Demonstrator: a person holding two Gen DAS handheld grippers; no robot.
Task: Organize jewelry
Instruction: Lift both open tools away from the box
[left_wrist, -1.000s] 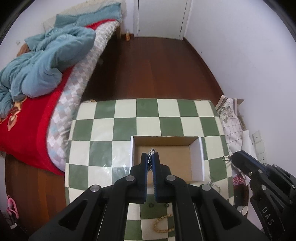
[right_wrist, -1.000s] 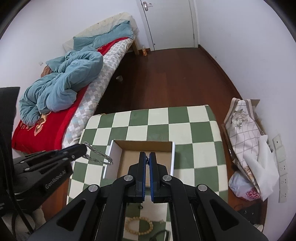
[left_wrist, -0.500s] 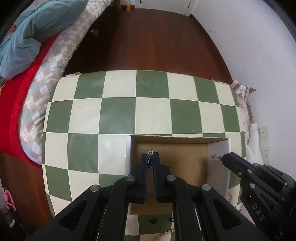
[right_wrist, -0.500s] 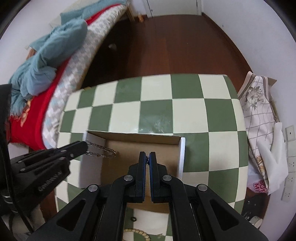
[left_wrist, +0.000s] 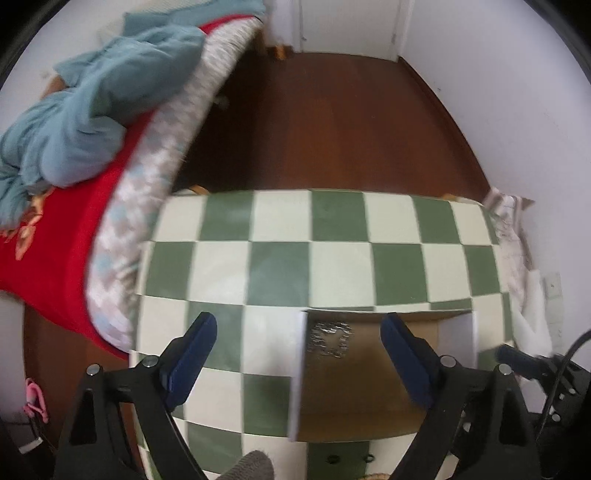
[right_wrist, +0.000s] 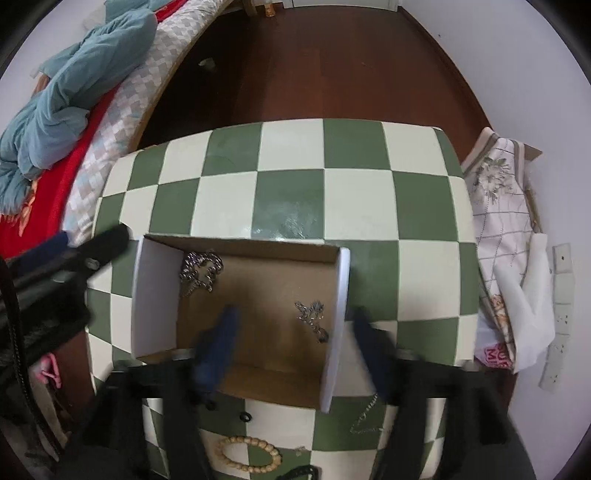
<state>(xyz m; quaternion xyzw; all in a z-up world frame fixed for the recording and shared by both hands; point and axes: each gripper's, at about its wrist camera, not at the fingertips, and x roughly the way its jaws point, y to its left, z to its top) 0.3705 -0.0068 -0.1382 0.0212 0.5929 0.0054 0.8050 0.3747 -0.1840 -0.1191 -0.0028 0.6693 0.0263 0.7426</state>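
Note:
An open cardboard box (right_wrist: 147, 295) (left_wrist: 297, 369) sits on the green-and-white checked table. A silver chain (right_wrist: 201, 269) (left_wrist: 330, 338) lies in its far left corner; a second silver chain (right_wrist: 312, 317) lies near its right wall. My left gripper (left_wrist: 299, 332) is open and empty, its fingers astride the box's left wall. My right gripper (right_wrist: 295, 325) is open and empty, its left finger over the box floor, its right finger outside the right wall. A beaded bracelet (right_wrist: 247, 454), small dark rings (right_wrist: 245, 417) and a thin chain (right_wrist: 364, 417) lie on the table in front of the box.
A bed with a red cover and blue blanket (right_wrist: 66, 85) stands left of the table. A patterned cloth and white bag (right_wrist: 506, 258) lie by the right wall. Dark wood floor (right_wrist: 314, 66) lies beyond the table. A dark cable (right_wrist: 303, 470) lies at the table's near edge.
Both grippers have opened and let go of their chains, which now lie in the box. Both views are blurred with motion and have shifted.

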